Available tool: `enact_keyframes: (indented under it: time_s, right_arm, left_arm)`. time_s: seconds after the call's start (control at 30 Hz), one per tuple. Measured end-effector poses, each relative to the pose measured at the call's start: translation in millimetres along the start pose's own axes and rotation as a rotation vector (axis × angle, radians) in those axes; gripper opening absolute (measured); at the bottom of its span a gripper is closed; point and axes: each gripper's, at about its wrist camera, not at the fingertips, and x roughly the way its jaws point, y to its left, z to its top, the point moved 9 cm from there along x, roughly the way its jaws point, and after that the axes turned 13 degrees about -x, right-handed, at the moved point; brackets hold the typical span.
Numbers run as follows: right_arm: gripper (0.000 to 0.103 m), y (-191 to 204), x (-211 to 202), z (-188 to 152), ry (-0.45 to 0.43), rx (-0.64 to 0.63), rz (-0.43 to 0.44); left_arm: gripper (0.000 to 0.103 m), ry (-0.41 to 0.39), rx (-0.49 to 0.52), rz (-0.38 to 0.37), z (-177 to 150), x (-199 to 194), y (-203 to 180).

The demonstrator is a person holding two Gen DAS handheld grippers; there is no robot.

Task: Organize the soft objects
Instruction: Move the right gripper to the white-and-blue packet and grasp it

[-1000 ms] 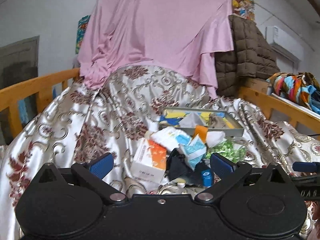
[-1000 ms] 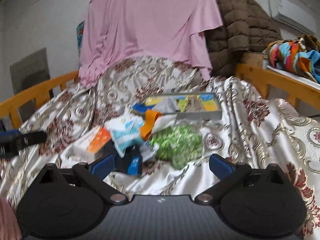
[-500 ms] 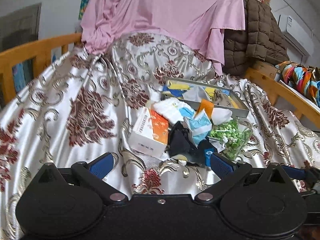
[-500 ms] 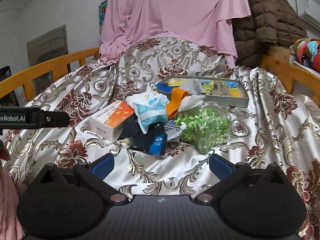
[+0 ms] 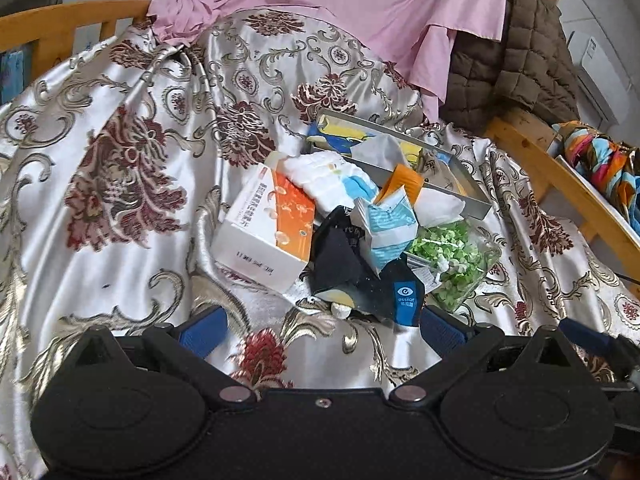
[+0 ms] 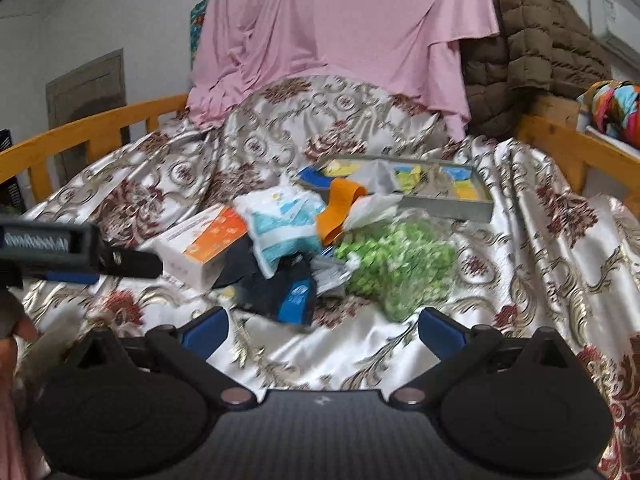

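Clutter heaped mid-bed on the floral satin cover (image 5: pixel 132 184): orange-and-white box (image 5: pixel 266 232) left, dark pouch (image 5: pixel 352 276) nearest, green-filled bag (image 5: pixel 452 256) right, grey tray (image 5: pixel 460 196) behind, with left tool (image 5: pixel 320 326) and right tool (image 6: pixel 322 326) both spread wide, empty, just short of the pile.

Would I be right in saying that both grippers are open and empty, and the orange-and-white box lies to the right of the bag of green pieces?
Not quite: the orange-and-white box lies to the left of the bag of green pieces, as the right wrist view shows. The left gripper and right gripper are indeed open and empty.
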Motion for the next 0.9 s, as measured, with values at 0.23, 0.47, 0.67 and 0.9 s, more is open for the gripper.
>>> enact_keyframes:
  time_s: [0.23,0.47,0.67,0.9]
  right_arm:
    - [0.103,-22,8,6,-0.029,0.001,-0.037]
    - [0.103,-44,17,10,-0.046,0.020,-0.024]
    - [0.103,-46,33,21,-0.055,-0.004,0.022]
    - [0.102,-39,69,48,-0.018,-0.076,0.170]
  left_arm:
    - [0.102,0.023,0.086,-0.082,-6,22,-21]
    - [0.100,0.046,0.177,-0.128,-13,48,-37]
    - [0.095,0.045,0.163,-0.149,-6,62,-36]
    - [0.083,0.103,0.148,-0.179,-13,79,-34]
